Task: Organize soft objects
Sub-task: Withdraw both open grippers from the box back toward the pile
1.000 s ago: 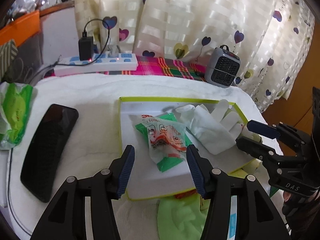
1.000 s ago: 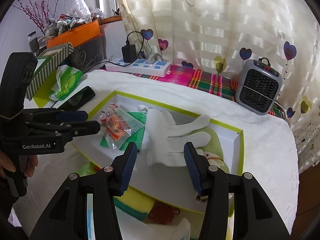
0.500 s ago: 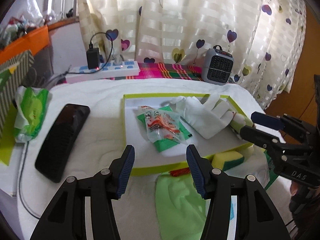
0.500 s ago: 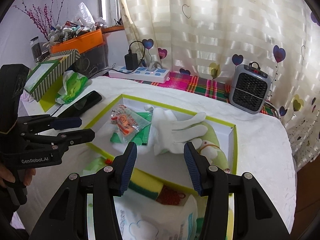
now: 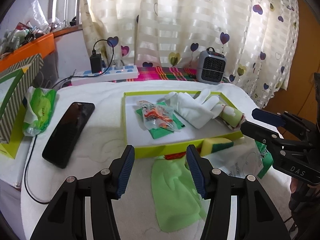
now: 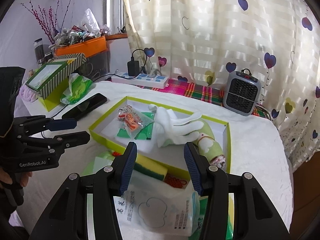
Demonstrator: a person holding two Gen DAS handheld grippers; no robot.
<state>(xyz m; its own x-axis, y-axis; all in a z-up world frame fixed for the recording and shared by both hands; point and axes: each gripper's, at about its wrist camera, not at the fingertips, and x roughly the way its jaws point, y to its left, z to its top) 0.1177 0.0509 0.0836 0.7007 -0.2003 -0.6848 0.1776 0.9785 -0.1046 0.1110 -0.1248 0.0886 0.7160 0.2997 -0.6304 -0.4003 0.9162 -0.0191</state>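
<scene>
Two claws, both held above the desk (image 5: 96,138) w/ jaws apart and nothing between them. Left claw (image 5: 159,170) hangs over the near edge of a lime-rimmed tray (image 5: 170,150) and a green cloth (image 5: 174,192) lying flat on the white cover; right claw (image 6: 160,166) hangs over a yellow-green sponge (image 6: 152,169), a white plastic pack (image 6: 152,206) and a red item (image 6: 177,181) too small to identify, all just outside the tray's near wall. Inside the tray: a clear packet w/ orange print (image 5: 158,118) on top of a green sachet (image 5: 160,133), a white glove (image 5: 192,108) w/ fingers spread, and a rolled pale-green sock (image 6: 210,146) against the far-right wall, partly under the glove. Left of the tray, apart from it: a black phone (image 5: 68,134), a green wipes pack (image 5: 40,110), a striped box (image 5: 14,92). At the back: a power strip (image 5: 106,76) w/ charger, a small grey heater (image 5: 211,68), a heart-print curtain (image 5: 200,20). Each claw shows at the side of the other's view, gripped by a hand (image 6: 12,180).
</scene>
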